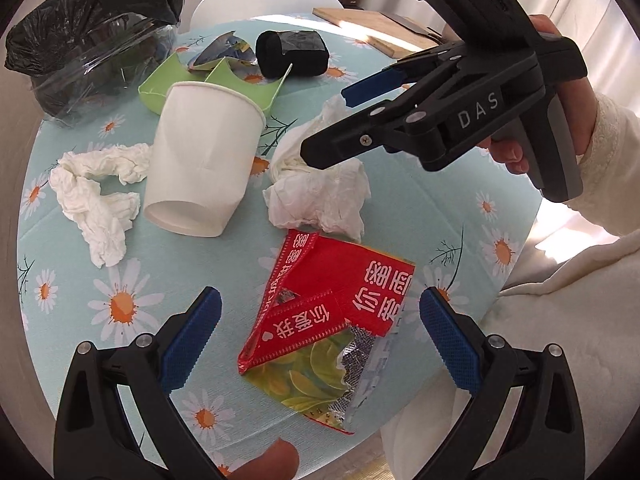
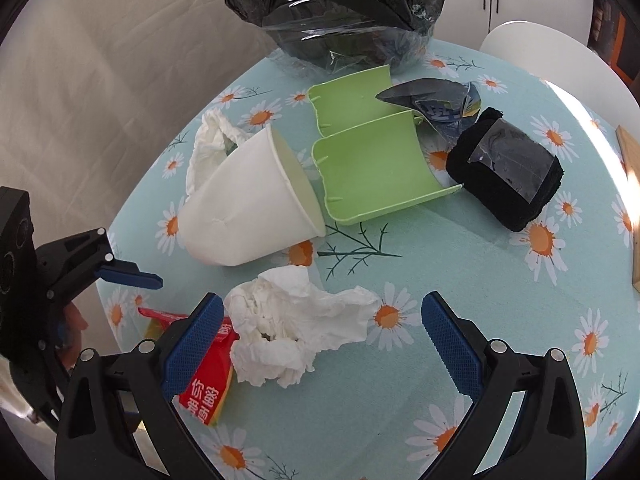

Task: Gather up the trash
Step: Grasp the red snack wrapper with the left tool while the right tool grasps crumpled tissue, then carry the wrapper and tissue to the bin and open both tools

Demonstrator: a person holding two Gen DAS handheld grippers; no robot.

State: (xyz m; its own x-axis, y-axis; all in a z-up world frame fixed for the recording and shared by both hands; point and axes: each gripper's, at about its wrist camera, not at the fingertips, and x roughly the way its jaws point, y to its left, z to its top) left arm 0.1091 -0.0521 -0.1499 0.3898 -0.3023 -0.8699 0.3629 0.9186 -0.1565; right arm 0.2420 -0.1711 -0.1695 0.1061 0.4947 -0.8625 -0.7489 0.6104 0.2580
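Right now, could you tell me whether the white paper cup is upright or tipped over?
Tipped over: the white paper cup lies on its side on the tablecloth, rim facing the green tray.

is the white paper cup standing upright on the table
No, the white paper cup lies tipped on its side, its open rim facing the green tray.

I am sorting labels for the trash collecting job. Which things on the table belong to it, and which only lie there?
Job:
black trash bag
white paper cup
crumpled tissue
twisted tissue
red wrapper
torn blue wrapper

Lying about:
green plastic tray
black cloth roll
wooden board
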